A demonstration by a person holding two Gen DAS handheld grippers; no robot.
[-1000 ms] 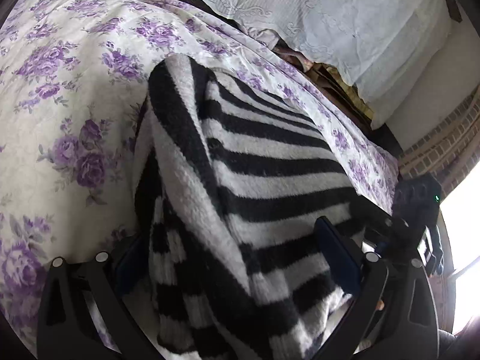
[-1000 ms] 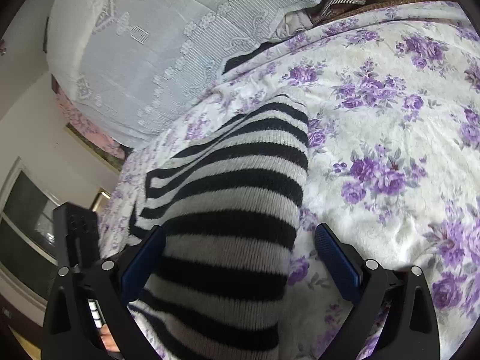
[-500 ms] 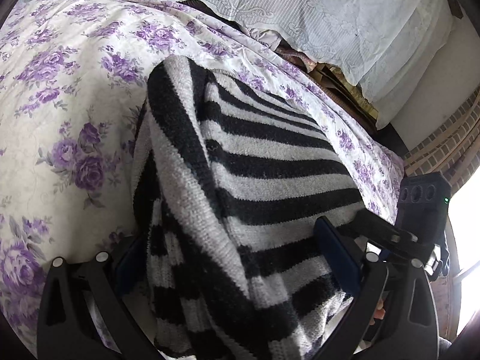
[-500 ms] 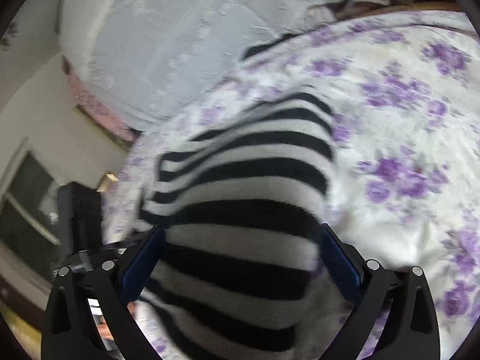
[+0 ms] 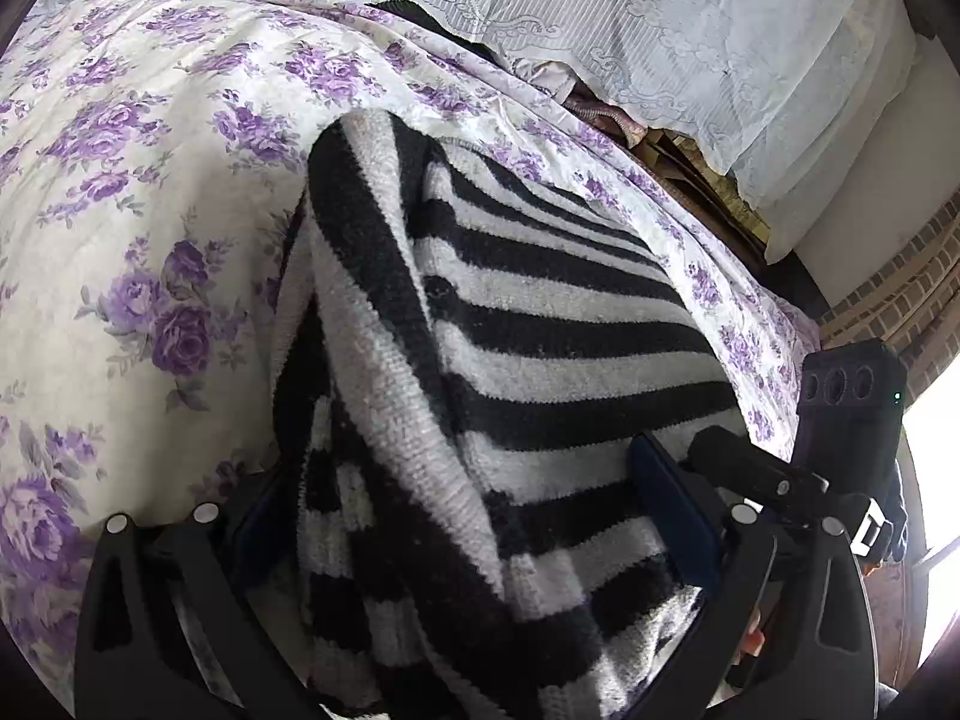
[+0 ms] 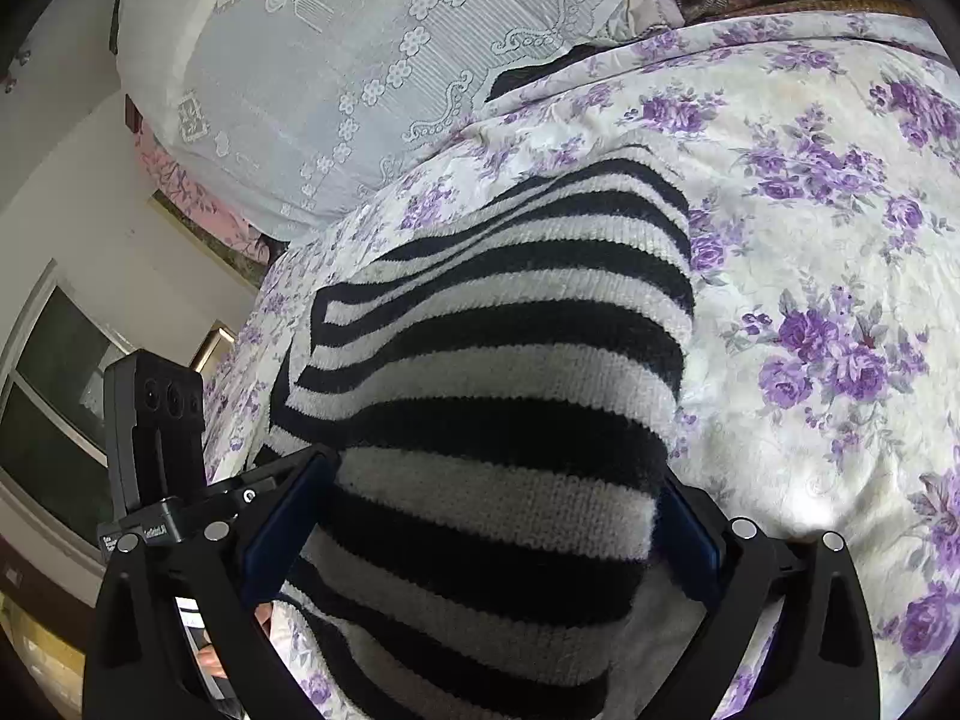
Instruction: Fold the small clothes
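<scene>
1. I see no box, basket or drawer in either view; the only thing carrying anything is the bed, and its flowered sheet [image 5: 150, 192] bears the striped sweater [image 5: 540, 324].
2. The sweater lies on the sheet in front of both cameras, its near end bunched up and passing between the fingers of each tool.
3. From the left wrist, the left tongs [image 5: 474, 516] stand wide apart with the sweater filling the gap. A folded strip of the knit runs diagonally down its left side. I cannot tell whether the blue pads [image 5: 672, 510] actually press the cloth.
4. From the right wrist, the right tongs [image 6: 486, 522] are likewise spread wide, and the sweater [image 6: 498, 372] bulges between them. Both blue pads [image 6: 288, 522] sit right at the edges of the knit, apparently touching it; whether they squeeze it I cannot tell.
5. Only the left view shows a brick wall [image 5: 900, 300] at the far right, with the other tool and its camera block [image 5: 852, 396] just beside the sweater's right edge.
6. Only the right view shows a dark window [image 6: 54, 408] at the left, a pink patterned cloth [image 6: 186, 198] under the lace, and the left tool's camera block [image 6: 156, 420] standing by the sweater's left edge.
7. Both views show a white lace cover [image 6: 336, 60] heaped at the far end of the bed, beyond the sweater and apart from it.
</scene>
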